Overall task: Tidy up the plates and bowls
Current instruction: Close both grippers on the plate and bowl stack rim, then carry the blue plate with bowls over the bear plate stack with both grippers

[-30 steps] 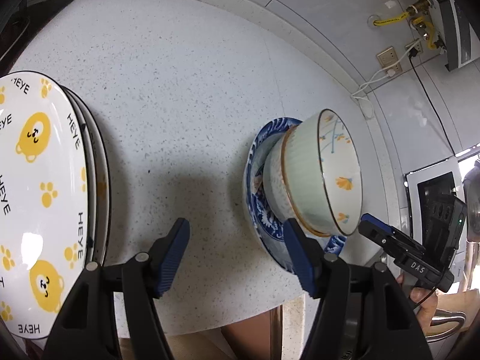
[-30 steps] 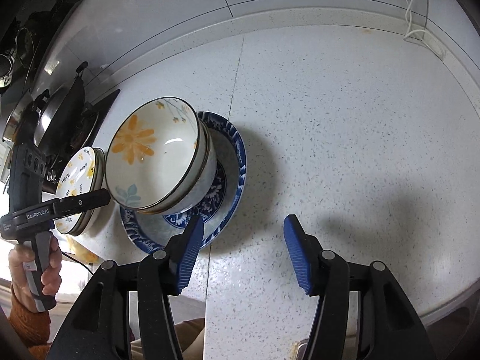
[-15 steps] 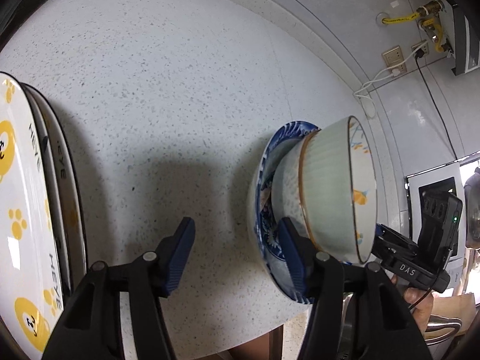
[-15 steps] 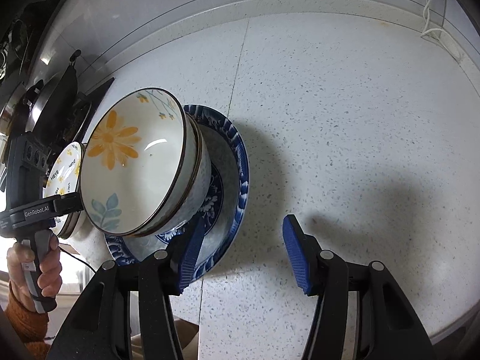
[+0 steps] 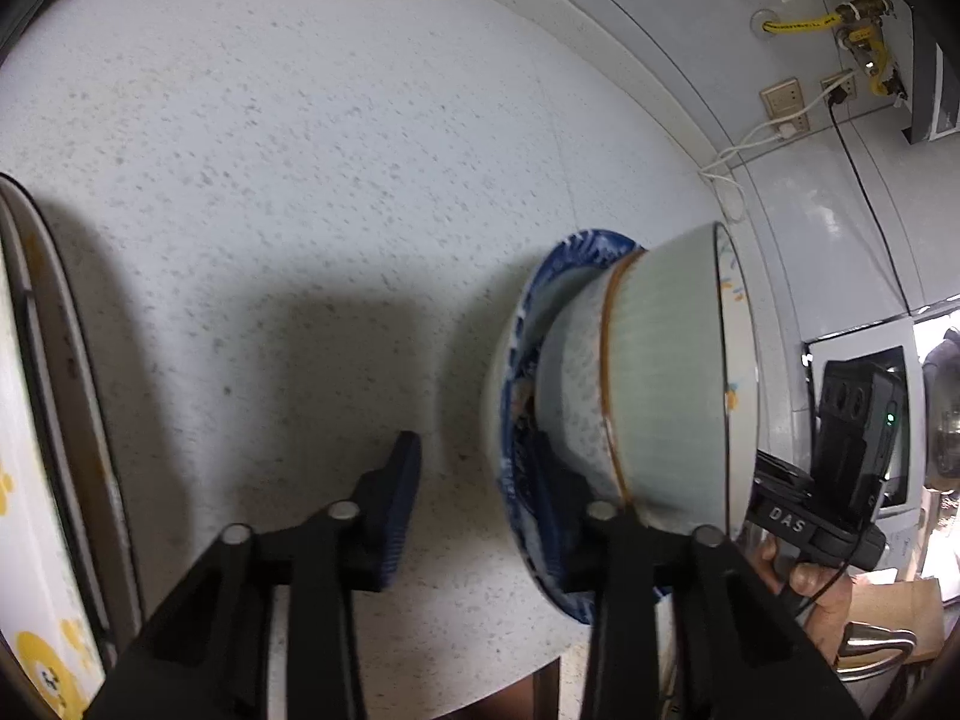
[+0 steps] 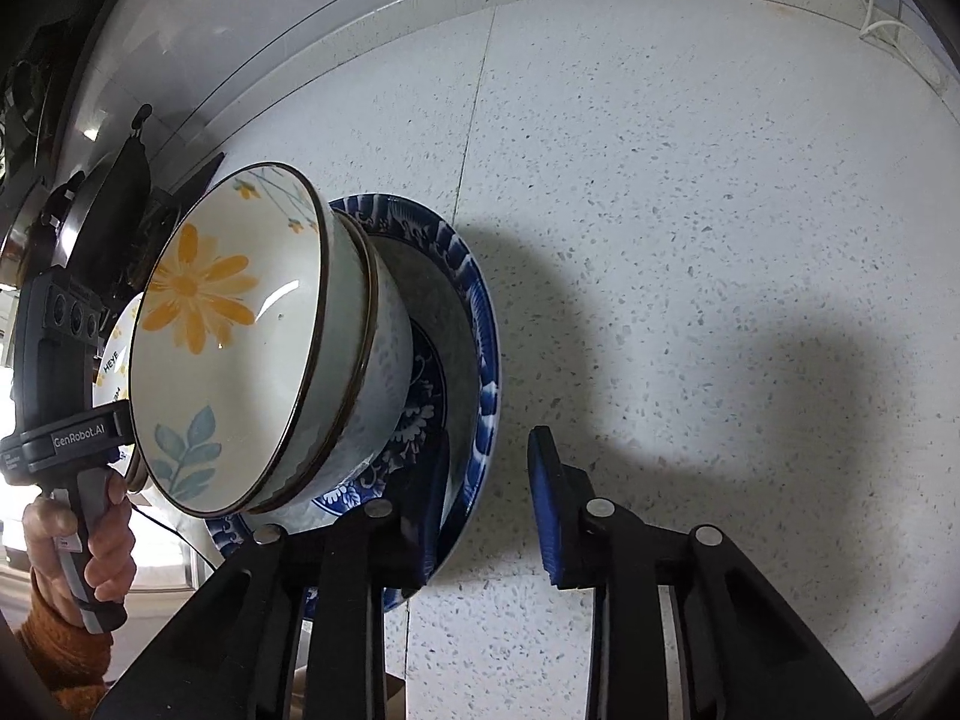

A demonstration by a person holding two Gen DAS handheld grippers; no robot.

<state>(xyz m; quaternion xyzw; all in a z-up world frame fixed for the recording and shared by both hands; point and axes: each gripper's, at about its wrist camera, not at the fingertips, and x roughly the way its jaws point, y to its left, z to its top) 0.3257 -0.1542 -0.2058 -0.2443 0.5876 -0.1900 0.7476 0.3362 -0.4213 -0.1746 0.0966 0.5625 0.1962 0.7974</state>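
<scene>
A blue-patterned plate (image 6: 480, 324) lies on the speckled white counter with two stacked bowls in it: a flower bowl (image 6: 222, 336) nested in a blue-speckled bowl (image 6: 384, 372). The plate (image 5: 540, 276) and the bowls (image 5: 660, 384) also show in the left wrist view. My right gripper (image 6: 486, 510) is open, its two fingers on either side of the plate's near rim. My left gripper (image 5: 474, 510) is open and straddles the plate's opposite rim.
A stack of white plates with yellow bear prints (image 5: 36, 480) lies at the left edge of the left wrist view. A stove with pans (image 6: 72, 192) stands at the far left of the right wrist view. Wall sockets and cables (image 5: 786, 102) are behind the counter.
Both grippers have moved in toward the blue plate from opposite sides, and their fingers now reach around its rim. The jaws have narrowed a little. The dishes have not moved.
</scene>
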